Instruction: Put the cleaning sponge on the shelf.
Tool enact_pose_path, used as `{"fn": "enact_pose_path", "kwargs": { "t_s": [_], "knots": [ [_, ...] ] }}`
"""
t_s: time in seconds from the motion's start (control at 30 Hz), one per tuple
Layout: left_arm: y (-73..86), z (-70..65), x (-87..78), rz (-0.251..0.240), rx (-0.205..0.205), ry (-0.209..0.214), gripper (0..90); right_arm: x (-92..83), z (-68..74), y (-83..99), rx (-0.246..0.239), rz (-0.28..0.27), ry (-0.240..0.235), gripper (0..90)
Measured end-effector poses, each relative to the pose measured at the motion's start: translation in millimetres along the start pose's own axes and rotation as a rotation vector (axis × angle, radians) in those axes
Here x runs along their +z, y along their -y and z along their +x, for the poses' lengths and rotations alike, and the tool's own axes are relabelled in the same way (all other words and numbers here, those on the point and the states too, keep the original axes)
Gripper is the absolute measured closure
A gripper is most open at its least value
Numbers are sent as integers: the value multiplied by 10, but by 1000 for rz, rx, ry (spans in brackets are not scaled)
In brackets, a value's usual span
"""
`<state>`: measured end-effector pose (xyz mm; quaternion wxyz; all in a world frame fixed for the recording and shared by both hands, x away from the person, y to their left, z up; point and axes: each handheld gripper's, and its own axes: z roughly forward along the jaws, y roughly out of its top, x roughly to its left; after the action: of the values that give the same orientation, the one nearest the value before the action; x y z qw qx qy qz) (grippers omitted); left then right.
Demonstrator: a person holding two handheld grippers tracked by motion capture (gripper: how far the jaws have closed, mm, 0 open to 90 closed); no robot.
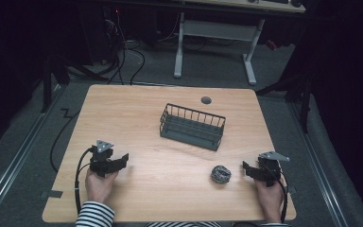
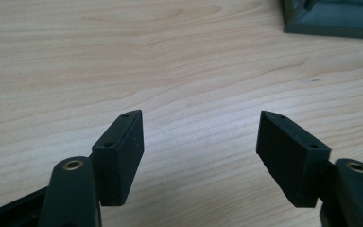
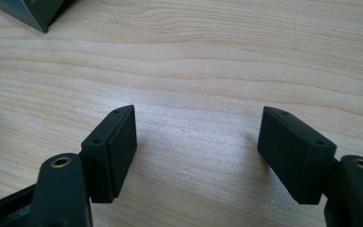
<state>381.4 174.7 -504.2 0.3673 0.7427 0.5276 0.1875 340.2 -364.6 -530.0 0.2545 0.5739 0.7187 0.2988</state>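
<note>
On the wooden table [image 1: 170, 156] my left gripper [image 1: 122, 160] sits near the front left, held in a hand with a striped sleeve. Its jaws stand open over bare wood in the left gripper view [image 2: 201, 142], with nothing between them. At the front right, my right gripper [image 1: 246, 169] points left toward a small grey crumpled ball [image 1: 220, 174], a short gap away from it. Only wood lies between the open jaws in the right gripper view [image 3: 196, 142]. A dark wire basket [image 1: 192, 126] stands in the middle of the table, apparently empty.
A corner of the basket shows at the top right of the left gripper view [image 2: 331, 23] and at the top left of the right gripper view [image 3: 28, 12]. A round grey grommet [image 1: 206, 100] sits near the table's far edge. Cables and a desk frame lie on the floor beyond.
</note>
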Motion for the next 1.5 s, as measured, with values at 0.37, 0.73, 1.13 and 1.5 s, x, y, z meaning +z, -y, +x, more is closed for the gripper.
{"fn": "enact_pose_path", "kwargs": {
  "t_s": [0.37,0.73,1.13,1.5],
  "knots": [
    [-305,-171,63,-19,22,88,361,-1,14,0,-6,1,-11,293],
    [-688,-370,123,-21,69,149,340,-1,22,0,-12,0,-18,294],
    [-1067,-578,213,-12,125,178,347,-1,24,0,-13,0,-20,293],
    [-1414,-661,322,-1,142,181,365,-1,22,0,-17,0,-21,293]
  ]
}}
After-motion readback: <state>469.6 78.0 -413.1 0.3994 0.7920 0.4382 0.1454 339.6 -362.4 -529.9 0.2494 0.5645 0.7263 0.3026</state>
